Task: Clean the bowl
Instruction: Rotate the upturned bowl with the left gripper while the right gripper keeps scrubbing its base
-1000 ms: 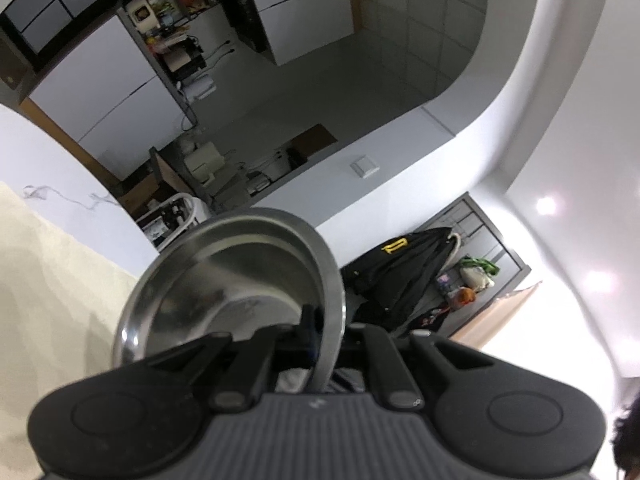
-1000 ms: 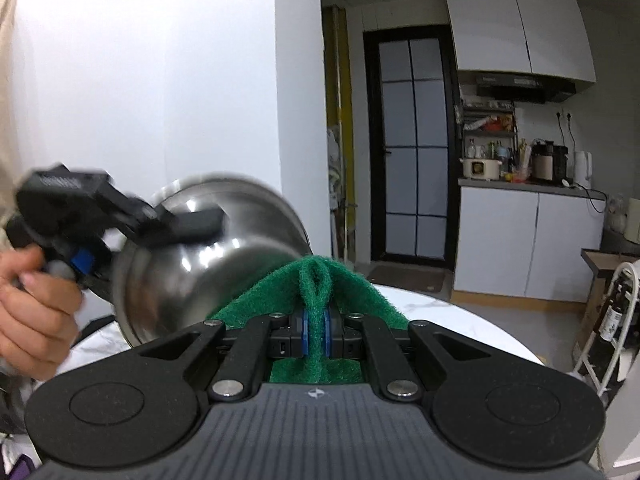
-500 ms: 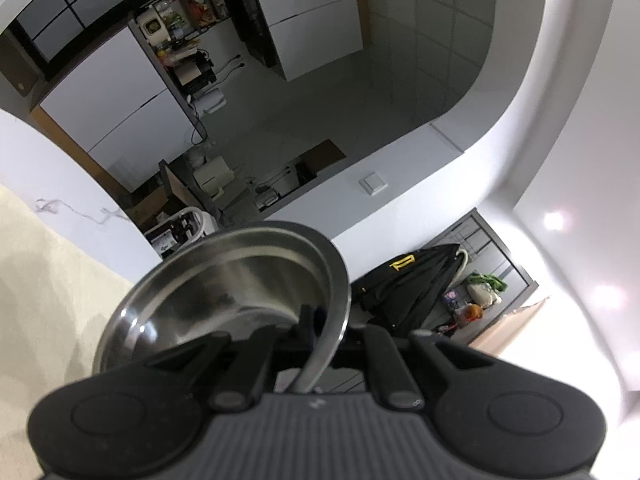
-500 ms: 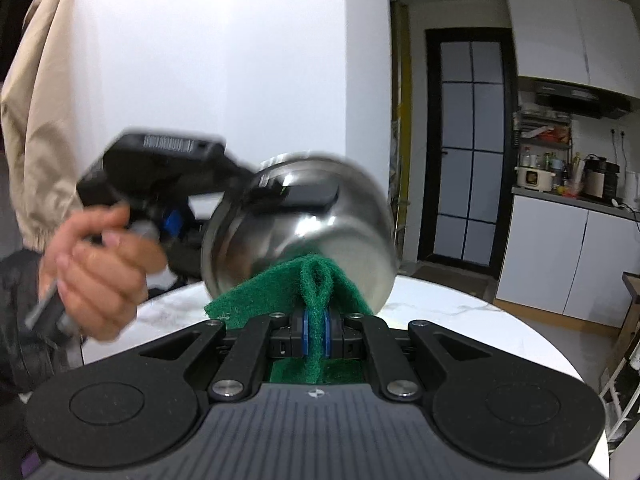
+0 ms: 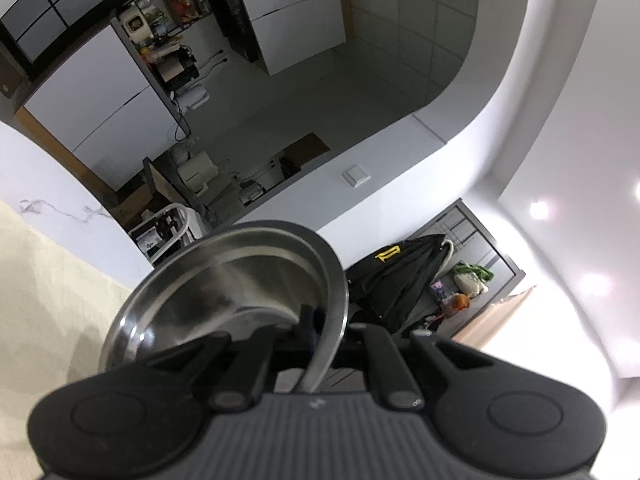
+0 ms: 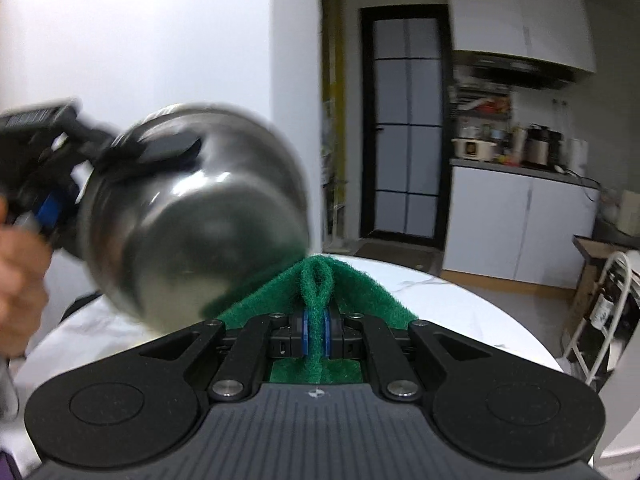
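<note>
My left gripper (image 5: 320, 332) is shut on the rim of a stainless steel bowl (image 5: 224, 292) and holds it up in the air, tilted. In the right wrist view the same bowl (image 6: 192, 216) shows its outer underside, blurred, with the left gripper (image 6: 132, 148) clamped on its rim at the upper left. My right gripper (image 6: 316, 328) is shut on a folded green scouring pad (image 6: 320, 284). The pad sits just below and right of the bowl's bottom; its left edge touches or nearly touches the bowl.
A round white marble table (image 6: 460, 304) lies below the bowl and pad. A white rack with bottles (image 6: 608, 312) stands at the right. Kitchen cabinets and a counter with appliances (image 6: 520, 148) are behind, beside a dark glass door (image 6: 404, 128).
The bowl has swung nearer to the right gripper and now looms large over the pad's left side. In the left wrist view the bowl stays gripped while the background has shifted a little.
</note>
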Motion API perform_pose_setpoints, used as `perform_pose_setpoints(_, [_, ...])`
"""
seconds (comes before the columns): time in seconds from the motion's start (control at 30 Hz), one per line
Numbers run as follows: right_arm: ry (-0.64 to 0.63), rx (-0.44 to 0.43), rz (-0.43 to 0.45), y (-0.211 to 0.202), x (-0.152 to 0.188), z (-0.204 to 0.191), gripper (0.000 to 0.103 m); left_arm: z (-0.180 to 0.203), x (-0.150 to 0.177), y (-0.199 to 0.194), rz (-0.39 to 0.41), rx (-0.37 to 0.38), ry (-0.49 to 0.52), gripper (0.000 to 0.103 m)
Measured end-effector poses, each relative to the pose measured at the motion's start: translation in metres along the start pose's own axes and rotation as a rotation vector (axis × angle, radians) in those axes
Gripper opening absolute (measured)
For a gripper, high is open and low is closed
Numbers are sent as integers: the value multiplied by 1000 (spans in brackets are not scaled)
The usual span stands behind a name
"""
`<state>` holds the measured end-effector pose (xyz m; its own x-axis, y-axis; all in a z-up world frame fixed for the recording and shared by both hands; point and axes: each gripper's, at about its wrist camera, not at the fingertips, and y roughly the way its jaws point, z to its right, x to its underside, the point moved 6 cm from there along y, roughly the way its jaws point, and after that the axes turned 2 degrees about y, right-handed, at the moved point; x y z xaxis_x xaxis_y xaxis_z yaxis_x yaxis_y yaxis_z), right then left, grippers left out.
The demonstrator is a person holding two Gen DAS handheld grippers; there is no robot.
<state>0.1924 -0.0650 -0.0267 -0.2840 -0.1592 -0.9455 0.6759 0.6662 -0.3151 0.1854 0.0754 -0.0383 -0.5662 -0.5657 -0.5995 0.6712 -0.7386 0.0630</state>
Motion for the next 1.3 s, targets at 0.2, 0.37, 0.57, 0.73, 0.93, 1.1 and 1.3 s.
perform_pose_setpoints(0.2, [12, -21, 60, -9, -13, -6, 8, -12, 0, -8, 4, -47, -21, 4])
perform_pose_setpoints(0.37, [-38, -111, 69, -13, -15, -30, 8, -19, -7, -21, 36, -74, -30, 4])
perform_pose_setpoints(0.57, [-91, -202, 52, -15, -11, -53, 8, -24, -16, -34, 74, -107, -35, 4])
perform_pose_setpoints(0.73, [-111, -215, 26, -13, -7, -61, 8, -29, -23, -47, 113, -136, -50, 4])
perform_pose_setpoints(0.93, [-107, -185, -10, -5, -5, -55, 8, -38, -28, -60, 145, -208, -48, 4])
perform_pose_setpoints(1.1, [-100, -129, -57, 4, -3, -39, 8, -44, -33, -68, 167, -281, -38, 5])
perform_pose_setpoints(1.3, [-75, -67, -89, 7, -1, -18, 8, -43, -35, -63, 157, -312, -21, 5])
